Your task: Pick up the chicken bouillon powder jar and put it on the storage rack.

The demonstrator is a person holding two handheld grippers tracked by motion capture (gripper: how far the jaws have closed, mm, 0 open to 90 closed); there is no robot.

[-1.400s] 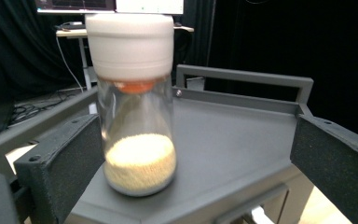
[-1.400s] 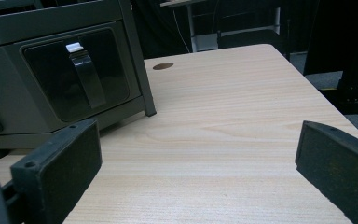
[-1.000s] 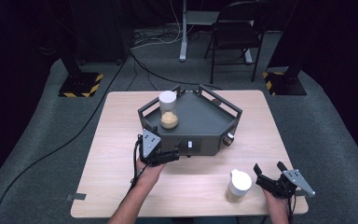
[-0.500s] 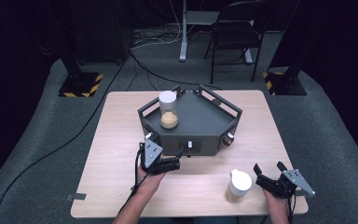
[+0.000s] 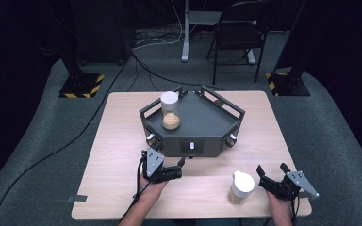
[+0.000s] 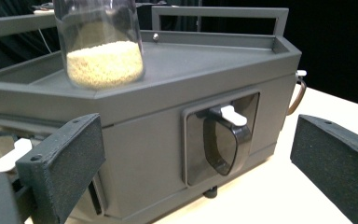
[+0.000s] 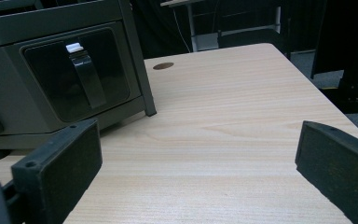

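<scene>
A dark grey angular box (image 5: pixel 202 123) with a railed top stands mid-table. On its top left stands a clear jar (image 5: pixel 170 111) with a white lid, partly filled with tan grains (image 6: pixel 105 63). My left gripper (image 5: pixel 178 168) is open, just in front of the box's front face. Its jaws frame a recessed black lever with a white tip (image 6: pixel 227 140). A second white-lidded jar (image 5: pixel 241 187) stands on the table near the front edge. My right gripper (image 5: pixel 272 171) is open just right of it, with nothing between its jaws (image 7: pixel 196 149).
The wooden table (image 5: pixel 122 141) has bare room left and right of the box. Another white-tipped lever (image 7: pixel 85 70) sits in the box's right-front face, and a small brown disc (image 7: pixel 163 66) lies beyond it. A chair (image 5: pixel 238 35) and stands are on the floor behind.
My left gripper has drawn back from the box's front face toward the person. The right gripper and both jars have stayed put.
</scene>
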